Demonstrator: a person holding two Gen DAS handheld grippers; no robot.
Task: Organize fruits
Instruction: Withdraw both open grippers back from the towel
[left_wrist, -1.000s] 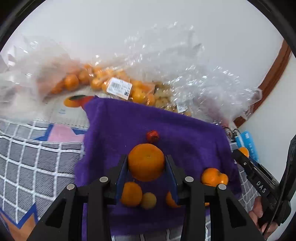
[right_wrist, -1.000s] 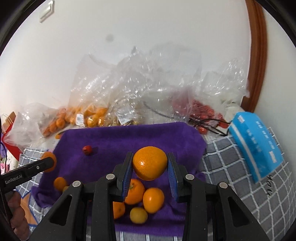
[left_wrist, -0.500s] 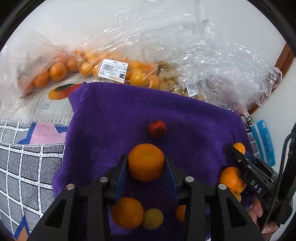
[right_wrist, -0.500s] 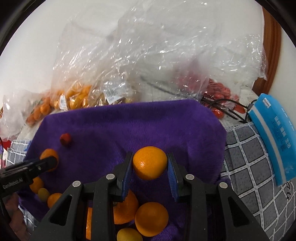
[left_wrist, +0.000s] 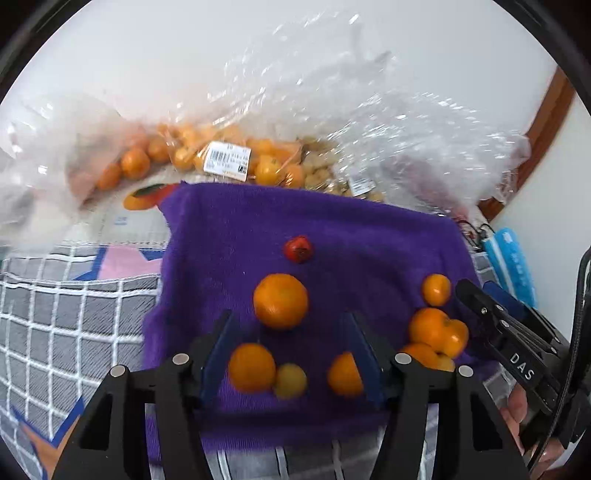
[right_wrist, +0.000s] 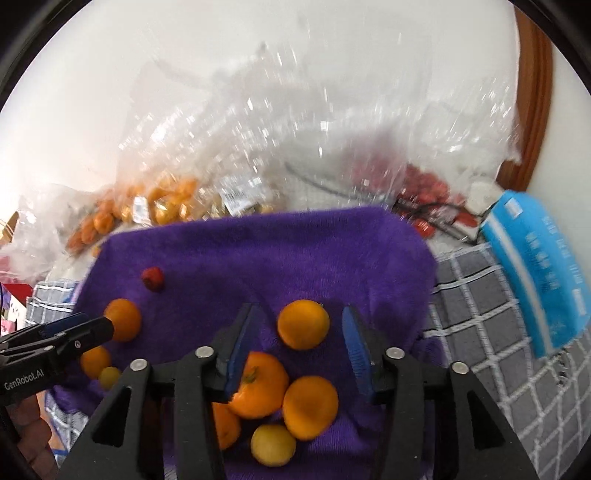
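Both tongs' jaws are opening. The left gripper (left_wrist: 290, 345) stands apart from an orange (left_wrist: 280, 301) lying on the purple towel (left_wrist: 369, 240) near its middle; the right gripper (right_wrist: 299, 341) frames another orange (right_wrist: 303, 324) toward the towel's right edge, pads clear. Both are round, showing no long axis. Only the right view shows the blue packet (right_wrist: 539, 273) fully; the left shows the bags' barcode label (left_wrist: 227, 161).

A home, I'd say, checked grey cloth (right_wrist: 491, 295), purple towel (left_wrist: 351, 229), grocery bags of fruit (left_wrist: 229, 155), wooden door frame (right_wrist: 532, 92).
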